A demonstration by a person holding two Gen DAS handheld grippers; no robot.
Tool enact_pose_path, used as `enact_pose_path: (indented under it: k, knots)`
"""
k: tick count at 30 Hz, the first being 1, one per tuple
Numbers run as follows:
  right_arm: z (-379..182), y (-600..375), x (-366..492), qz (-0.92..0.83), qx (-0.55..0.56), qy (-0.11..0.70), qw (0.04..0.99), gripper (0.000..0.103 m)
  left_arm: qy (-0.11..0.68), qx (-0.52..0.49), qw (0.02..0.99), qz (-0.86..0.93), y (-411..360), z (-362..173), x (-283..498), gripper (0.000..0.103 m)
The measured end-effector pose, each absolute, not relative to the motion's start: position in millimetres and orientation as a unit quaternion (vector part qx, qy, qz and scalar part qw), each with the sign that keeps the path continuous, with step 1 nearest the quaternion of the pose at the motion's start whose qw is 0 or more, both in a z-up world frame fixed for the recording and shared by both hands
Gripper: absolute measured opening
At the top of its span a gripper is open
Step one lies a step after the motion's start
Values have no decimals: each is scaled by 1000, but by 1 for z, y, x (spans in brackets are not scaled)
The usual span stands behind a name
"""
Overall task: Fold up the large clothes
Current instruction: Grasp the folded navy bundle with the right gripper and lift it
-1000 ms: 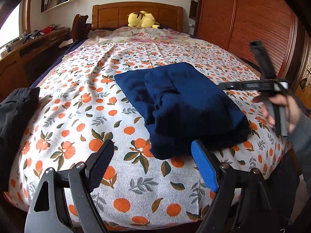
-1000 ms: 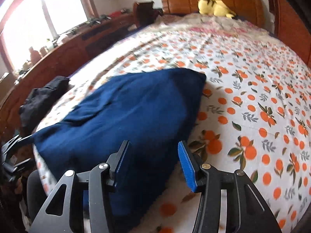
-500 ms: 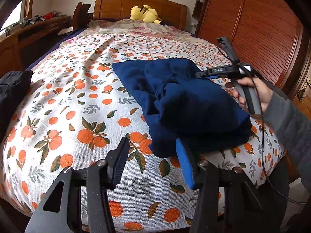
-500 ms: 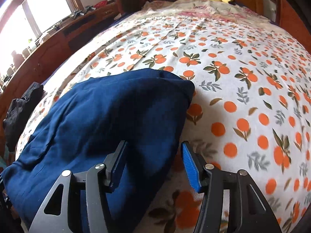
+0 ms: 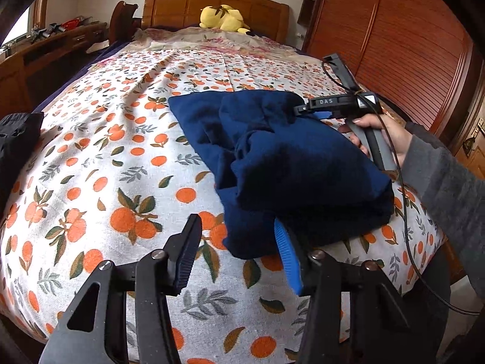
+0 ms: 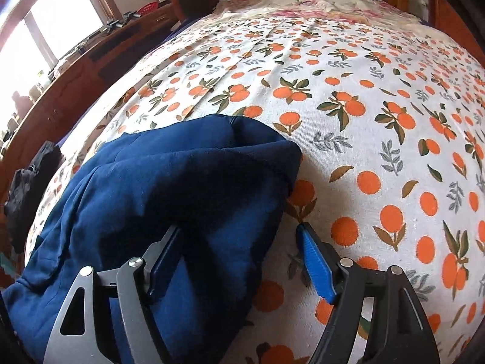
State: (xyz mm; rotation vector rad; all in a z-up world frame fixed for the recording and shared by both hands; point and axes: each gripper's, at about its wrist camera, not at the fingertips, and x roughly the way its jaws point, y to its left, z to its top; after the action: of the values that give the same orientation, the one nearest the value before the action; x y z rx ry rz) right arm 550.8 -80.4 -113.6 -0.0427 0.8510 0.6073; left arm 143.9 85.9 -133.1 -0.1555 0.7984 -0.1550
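Both grippers' fingers (image 5: pixel 285 254) (image 6: pixel 315 264) spread, straddling navy garment (image 5: pixel 291 163) edges.

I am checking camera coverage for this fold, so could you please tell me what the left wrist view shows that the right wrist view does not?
Only the left wrist view shows the right hand holding the right gripper and the wooden slatted wardrobe. Only the right wrist view shows the bright window. Both show the dark blue garment, the orange-print bedsheet and the yellow plush toy.
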Motion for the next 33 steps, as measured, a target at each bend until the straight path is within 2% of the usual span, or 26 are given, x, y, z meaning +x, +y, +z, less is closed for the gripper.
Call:
enact_pose_path:
  k: [7, 9, 10, 11, 12, 14, 18, 27, 33]
  knots:
    - [-115, -83, 556, 303, -6, 413, 859, 76, 401, -76, 908, -92, 73, -141, 143, 51]
    - [-116, -83, 557, 318, 9, 415, 852, 69, 403, -82, 907, -93, 74, -144, 142, 51]
    - [-117, -83, 557, 329, 19, 416, 847, 59, 403, -90, 906, -94, 76, -145, 142, 51]
    - [-117, -84, 557, 334, 24, 415, 846, 53, 403, -98, 905, -97, 78, -145, 142, 50]
    - [-117, -84, 555, 336, 25, 411, 847, 50, 404, -106, 903, -102, 80, -146, 143, 45]
    - [-117, -85, 553, 337, 25, 403, 851, 37, 405, -114, 901, -103, 81, -147, 144, 41]
    - [-114, -88, 547, 331, 15, 383, 862, 19, 405, -108, 902, -106, 78, -145, 143, 26]
    - [-78, -80, 515, 318, 0, 328, 890, 12, 376, -102, 914, -108, 89, -127, 138, 16]
    - [-40, -38, 475, 330, -24, 284, 900, 11, 342, -108, 930, -82, 138, -98, 127, 14]
